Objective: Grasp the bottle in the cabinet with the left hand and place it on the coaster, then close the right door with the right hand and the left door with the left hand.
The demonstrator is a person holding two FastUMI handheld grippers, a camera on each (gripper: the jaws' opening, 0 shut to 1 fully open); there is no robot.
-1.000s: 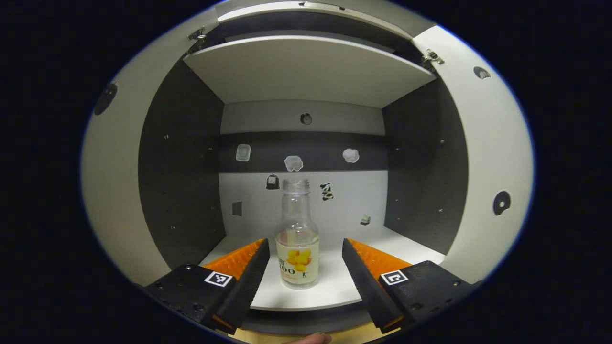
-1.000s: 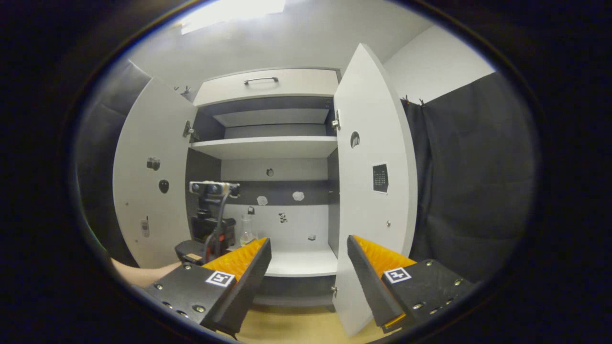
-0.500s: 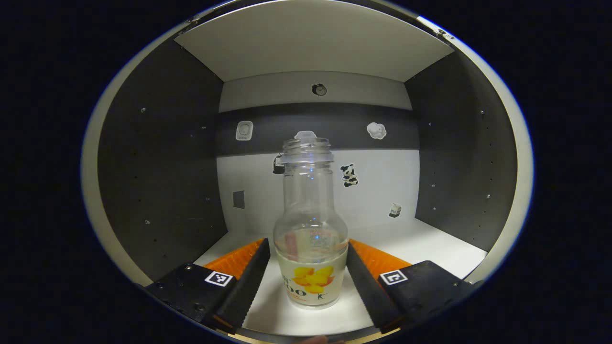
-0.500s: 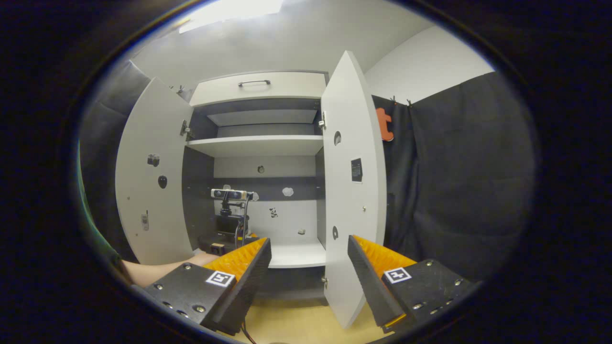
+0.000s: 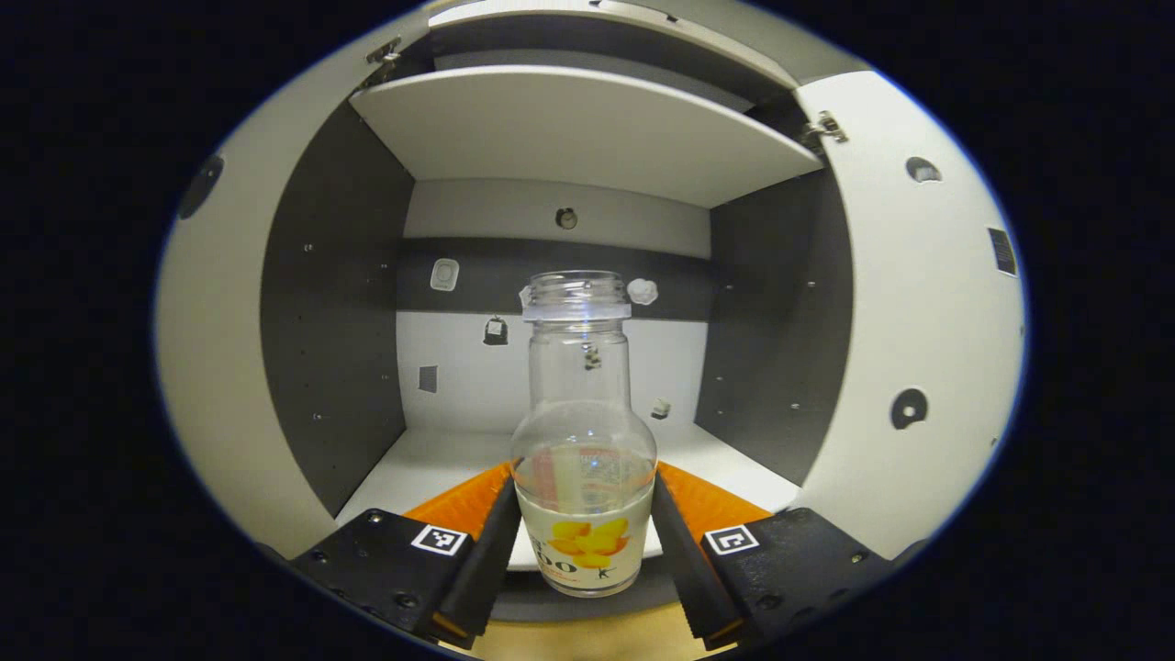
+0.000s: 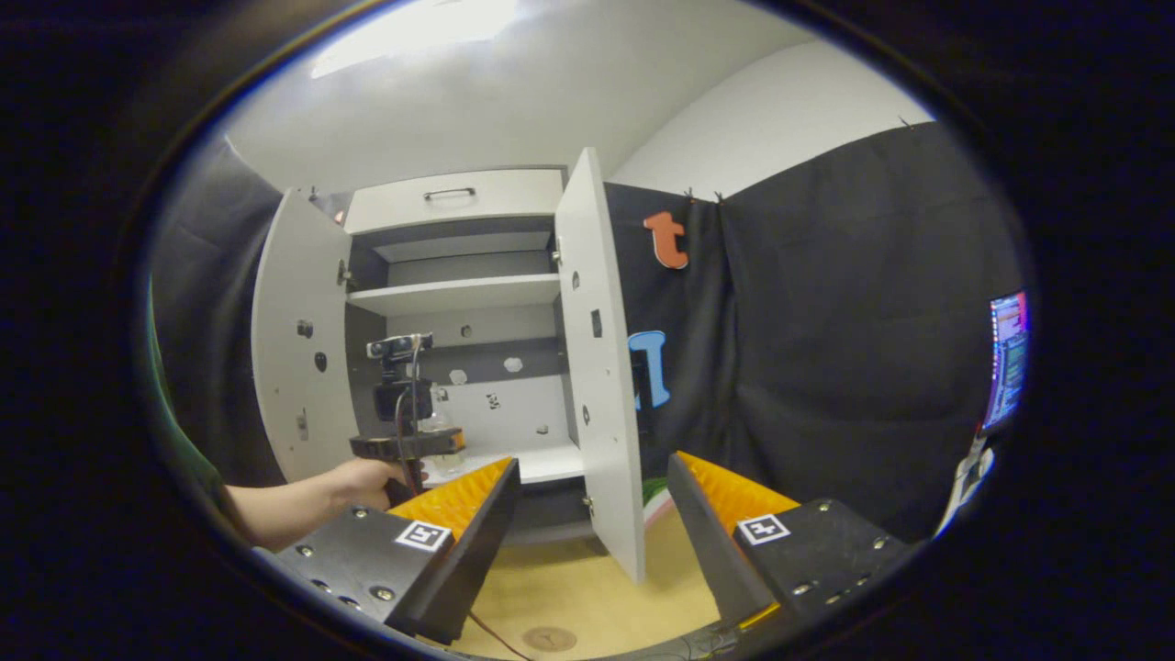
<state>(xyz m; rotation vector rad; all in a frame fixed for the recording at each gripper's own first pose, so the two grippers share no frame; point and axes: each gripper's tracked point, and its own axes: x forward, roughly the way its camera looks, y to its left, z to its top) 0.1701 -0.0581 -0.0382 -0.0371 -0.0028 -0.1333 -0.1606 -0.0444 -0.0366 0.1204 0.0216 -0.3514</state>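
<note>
A clear glass bottle with a yellow-flower label and no cap stands upright between the fingers of my left gripper. Both fingers press on its lower body, and its base hangs at the front edge of the cabinet's lower shelf. In the right gripper view, a hand holds the left gripper with the bottle at the cabinet mouth. My right gripper is open and holds nothing, low over the wooden table. A round coaster lies on the table in front of it. The right door and the left door stand open.
The cabinet has an upper shelf above the bottle and a drawer with a handle on top. Small stickers dot its back wall. Black cloth hangs to the right of the cabinet, with a lit screen at the far right.
My left gripper closed on the bottle and drew back toward the cabinet's front edge. The right gripper view backed away and swung right, so the cabinet now sits smaller and further left.
</note>
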